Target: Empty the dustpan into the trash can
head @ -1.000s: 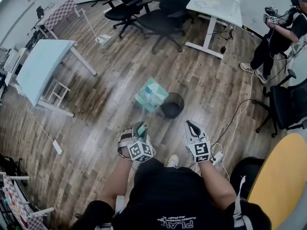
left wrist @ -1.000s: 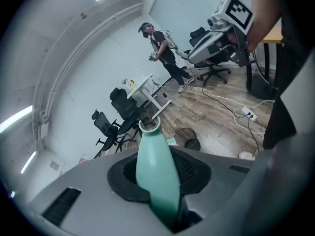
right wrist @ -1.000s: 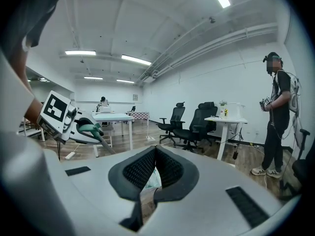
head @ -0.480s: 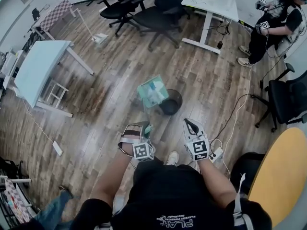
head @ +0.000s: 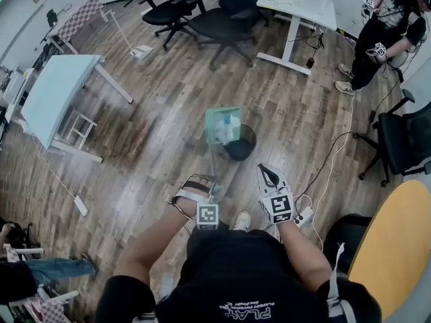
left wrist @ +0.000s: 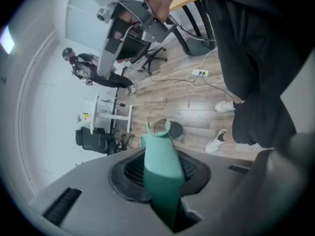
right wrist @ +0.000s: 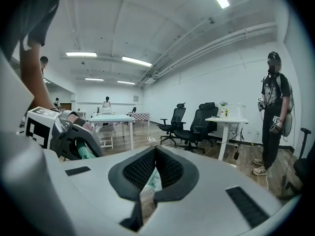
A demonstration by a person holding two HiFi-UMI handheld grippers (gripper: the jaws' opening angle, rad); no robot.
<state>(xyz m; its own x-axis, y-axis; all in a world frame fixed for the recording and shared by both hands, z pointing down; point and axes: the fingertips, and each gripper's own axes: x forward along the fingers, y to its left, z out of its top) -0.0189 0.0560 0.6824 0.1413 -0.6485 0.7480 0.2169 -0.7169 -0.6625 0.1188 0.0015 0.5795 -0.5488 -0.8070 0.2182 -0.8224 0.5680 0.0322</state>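
We are in an office with a wooden floor (head: 135, 153). A pale blue table (head: 57, 93) stands at the upper left of the head view, black chairs (head: 222, 19) at top centre, and a white desk (head: 300, 2) and a standing person (head: 380, 32) at the upper right. Low in the frame, left of centre, our left gripper (head: 206, 192) clamps the long handle of the teal dustpan (head: 223, 124), and its jaws are closing tighter on it. A second ago the pan hung just left of the black trash can (head: 242, 148). Now it has swung rightward and turned, and overlaps the can's upper-left rim, with something pale showing inside. We judge the pour is just beginning and needs more tilt. To the right, our right gripper (head: 269, 177) sits clenched on nothing, idle.
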